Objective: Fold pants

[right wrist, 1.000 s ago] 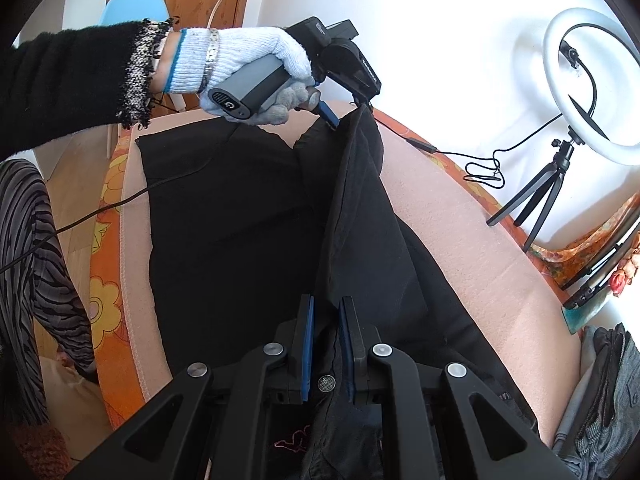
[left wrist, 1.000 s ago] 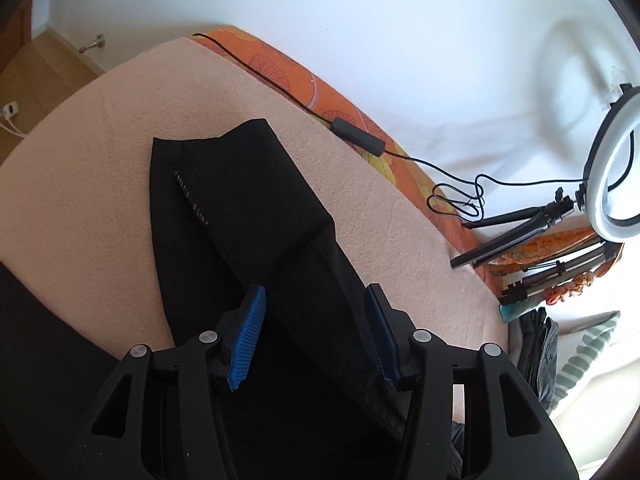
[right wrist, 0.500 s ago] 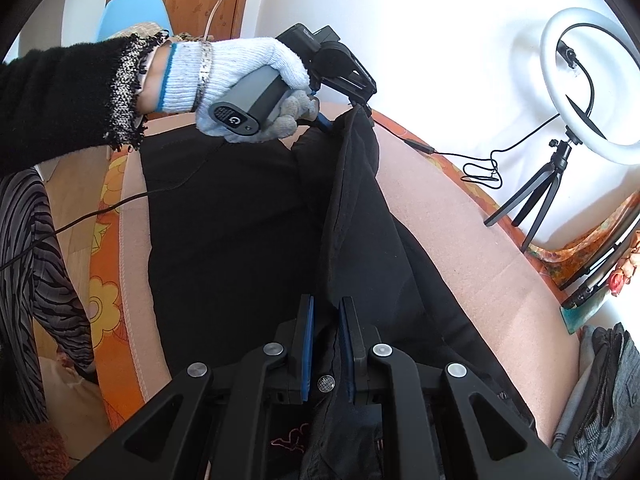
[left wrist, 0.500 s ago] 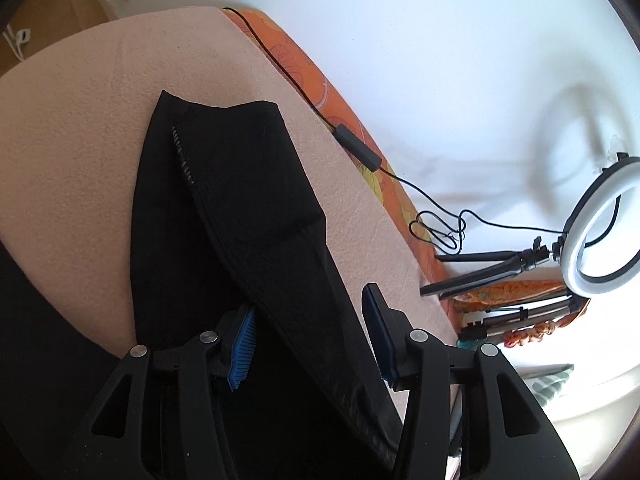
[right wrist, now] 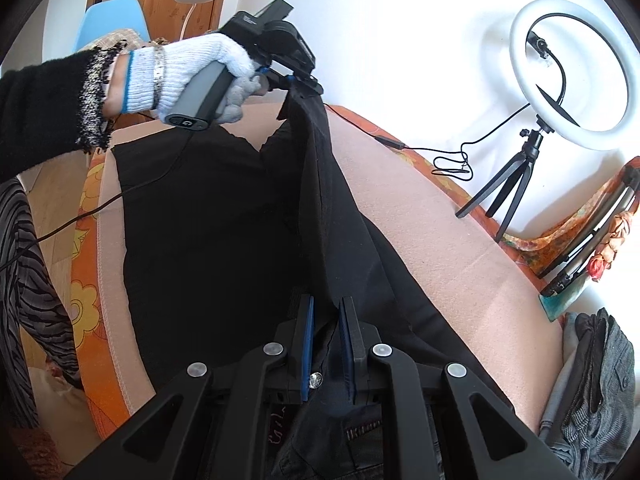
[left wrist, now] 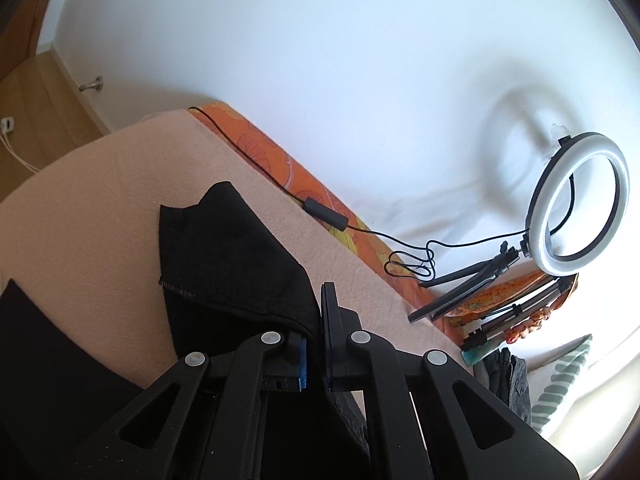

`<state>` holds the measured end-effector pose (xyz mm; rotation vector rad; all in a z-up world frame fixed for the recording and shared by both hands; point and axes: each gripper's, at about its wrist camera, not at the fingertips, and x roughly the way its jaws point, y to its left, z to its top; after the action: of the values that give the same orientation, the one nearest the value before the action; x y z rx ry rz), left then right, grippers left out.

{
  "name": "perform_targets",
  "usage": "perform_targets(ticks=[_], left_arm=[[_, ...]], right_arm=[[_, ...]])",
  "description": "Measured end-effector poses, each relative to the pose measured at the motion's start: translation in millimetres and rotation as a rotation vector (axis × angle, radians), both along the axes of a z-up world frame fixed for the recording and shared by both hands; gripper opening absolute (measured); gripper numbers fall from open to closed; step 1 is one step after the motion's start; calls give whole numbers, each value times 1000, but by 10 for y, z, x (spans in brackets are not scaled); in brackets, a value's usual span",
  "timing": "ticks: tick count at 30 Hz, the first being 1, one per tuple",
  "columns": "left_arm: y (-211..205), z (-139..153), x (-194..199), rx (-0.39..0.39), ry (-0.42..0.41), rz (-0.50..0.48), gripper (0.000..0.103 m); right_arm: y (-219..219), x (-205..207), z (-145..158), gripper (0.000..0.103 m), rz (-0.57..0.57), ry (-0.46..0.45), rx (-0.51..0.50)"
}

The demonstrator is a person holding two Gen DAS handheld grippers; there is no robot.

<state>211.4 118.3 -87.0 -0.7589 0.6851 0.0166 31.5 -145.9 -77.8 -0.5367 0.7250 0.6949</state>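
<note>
Black pants [right wrist: 208, 220] lie spread on a pink blanket [right wrist: 440, 240] over the bed. My right gripper [right wrist: 327, 304] is shut on the waistband, next to a silver button [right wrist: 315, 380]. A white-gloved hand [right wrist: 180, 72] holds my left gripper [right wrist: 298, 80] above the far end of the bed. Its jaws are closing, with a pant leg's edge pinched between them. From there a taut ridge of fabric runs back to the waistband. In the left wrist view, the left gripper [left wrist: 317, 320] grips a fold of the leg [left wrist: 224, 248], whose hem hangs just above the blanket [left wrist: 100, 200].
A ring light [right wrist: 572, 72] on a small tripod stands by the white wall, its cable [left wrist: 324, 212] running along the orange floral sheet. Folded tripods [right wrist: 588, 248] and a pile of grey clothes [right wrist: 596, 380] lie to the right. A blue chair [right wrist: 112, 16] stands at the back left.
The left gripper has shut on the pant leg and lifted it, pulling the fabric up into a ridge. The right gripper has kept still on the waistband.
</note>
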Motion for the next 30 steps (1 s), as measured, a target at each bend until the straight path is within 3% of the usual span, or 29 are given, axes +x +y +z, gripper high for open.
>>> perform_targets(ticks=[10, 17, 25, 30], left_arm=[[281, 303, -796, 98, -51, 43, 4], [346, 93, -1419, 96, -8, 85, 4], [489, -329, -1674, -19, 32, 117, 4], [724, -469, -1690, -63, 65, 204, 22]], right_arm=[[-44, -313, 294, 10, -23, -104, 2], [36, -642, 184, 10, 25, -137, -72], [55, -867, 31, 8, 49, -136, -123], [52, -965, 1, 7, 42, -142, -135]])
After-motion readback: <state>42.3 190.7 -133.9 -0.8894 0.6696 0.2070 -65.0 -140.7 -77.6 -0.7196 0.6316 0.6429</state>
